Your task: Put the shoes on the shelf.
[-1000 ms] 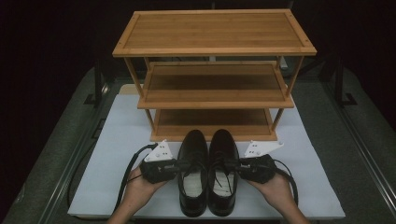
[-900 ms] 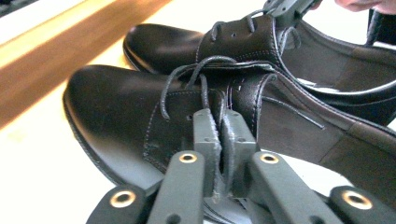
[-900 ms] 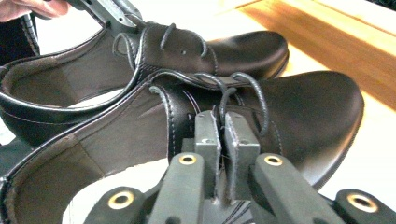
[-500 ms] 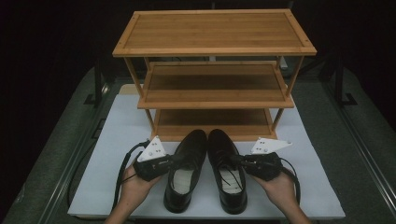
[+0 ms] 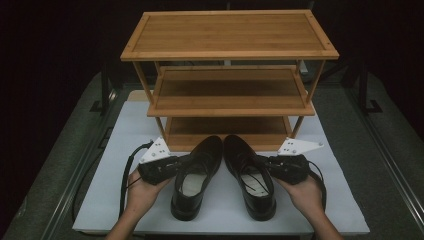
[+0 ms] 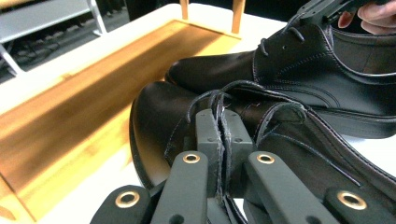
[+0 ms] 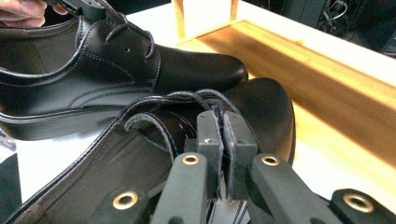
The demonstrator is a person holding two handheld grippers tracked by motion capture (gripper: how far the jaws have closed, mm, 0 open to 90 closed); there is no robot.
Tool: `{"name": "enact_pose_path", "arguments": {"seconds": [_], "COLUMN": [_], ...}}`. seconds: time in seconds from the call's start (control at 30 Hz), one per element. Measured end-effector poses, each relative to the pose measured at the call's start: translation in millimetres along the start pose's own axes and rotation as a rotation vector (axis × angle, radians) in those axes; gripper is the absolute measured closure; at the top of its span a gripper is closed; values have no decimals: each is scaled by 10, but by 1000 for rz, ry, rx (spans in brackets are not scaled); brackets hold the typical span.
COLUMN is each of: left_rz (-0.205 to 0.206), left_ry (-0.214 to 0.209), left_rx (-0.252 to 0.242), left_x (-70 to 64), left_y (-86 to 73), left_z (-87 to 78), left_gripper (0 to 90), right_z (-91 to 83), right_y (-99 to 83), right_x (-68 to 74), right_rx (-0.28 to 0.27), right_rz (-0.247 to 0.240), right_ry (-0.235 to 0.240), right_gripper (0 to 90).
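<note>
Two black lace-up shoes lie on the white mat [image 5: 125, 150] in front of a wooden three-shelf rack [image 5: 230, 50]. Their toes nearly meet at the rack's bottom shelf [image 5: 225, 126] and their heels splay apart. My left gripper [image 5: 176, 164] is shut on the outer upper edge of the left shoe [image 5: 197, 172], seen close up as jaws [image 6: 222, 122] pinching the leather by the laces. My right gripper [image 5: 270, 162] is shut the same way on the right shoe [image 5: 250, 172], its fingertips [image 7: 220, 122] clamping the lace flap. Whether the shoes are lifted off the mat I cannot tell.
The bottom shelf [image 6: 70, 107] [image 7: 336, 79] lies bare just beyond the toes. The middle shelf [image 5: 230, 92] and top shelf hold nothing. Cables trail from both grippers across the mat. Dark metal stands [image 5: 362, 95] flank the table.
The shoes went from lying parallel to splayed: heels swung apart and toes stayed together, edging a little toward the rack. Both hands moved outward while keeping their grip.
</note>
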State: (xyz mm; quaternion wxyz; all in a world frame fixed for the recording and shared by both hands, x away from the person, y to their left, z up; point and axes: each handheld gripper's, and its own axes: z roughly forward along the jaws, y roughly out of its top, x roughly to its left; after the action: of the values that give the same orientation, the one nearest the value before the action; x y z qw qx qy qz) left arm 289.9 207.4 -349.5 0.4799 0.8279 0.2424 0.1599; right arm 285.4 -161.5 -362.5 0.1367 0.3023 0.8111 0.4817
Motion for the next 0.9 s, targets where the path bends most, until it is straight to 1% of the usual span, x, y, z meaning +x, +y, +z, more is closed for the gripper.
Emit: {"name": "enact_pose_path", "arguments": {"seconds": [0.07, 0.1, 0.13, 0.2, 0.33, 0.37, 0.43, 0.6, 0.63, 0.77, 0.8, 0.9], "left_rz": [2, 3, 3, 0, -8, -2, -5, 11, 13, 9, 4, 0], "left_ry": [10, 15, 21, 30, 53, 60, 70, 95, 98, 121, 126, 135], "left_rx": [-9, -12, -17, -31, -55, -57, -60, -60, -60, -64, -72, -85], "left_x": [29, 49, 72, 121, 221, 239, 267, 313, 321, 352, 355, 355], "left_y": [35, 55, 72, 101, 146, 158, 184, 242, 250, 253, 248, 238], "left_z": [9, 21, 37, 80, 211, 249, 326, 498, 536, 674, 704, 766], "left_gripper": [882, 882, 882, 882, 882, 882, 882, 882, 882, 882, 882, 881], "right_z": [6, 23, 23, 47, 118, 138, 175, 293, 293, 376, 403, 449], "right_y": [39, 85, 85, 130, 207, 218, 233, 249, 249, 238, 241, 254], "right_x": [-35, -86, -86, -147, -276, -308, -362, -507, -507, -583, -602, -611], "right_rx": [-6, -11, -11, -18, -31, -31, -33, -42, -42, -45, -45, -38], "right_rz": [-2, 1, 1, 0, -2, 0, 2, 11, 11, 16, 14, 10], "right_ry": [-9, -18, -18, -29, -49, -52, -58, -86, -86, -114, -118, -131], "right_gripper": [867, 866, 866, 866, 866, 866, 866, 866, 866, 865, 865, 865]}}
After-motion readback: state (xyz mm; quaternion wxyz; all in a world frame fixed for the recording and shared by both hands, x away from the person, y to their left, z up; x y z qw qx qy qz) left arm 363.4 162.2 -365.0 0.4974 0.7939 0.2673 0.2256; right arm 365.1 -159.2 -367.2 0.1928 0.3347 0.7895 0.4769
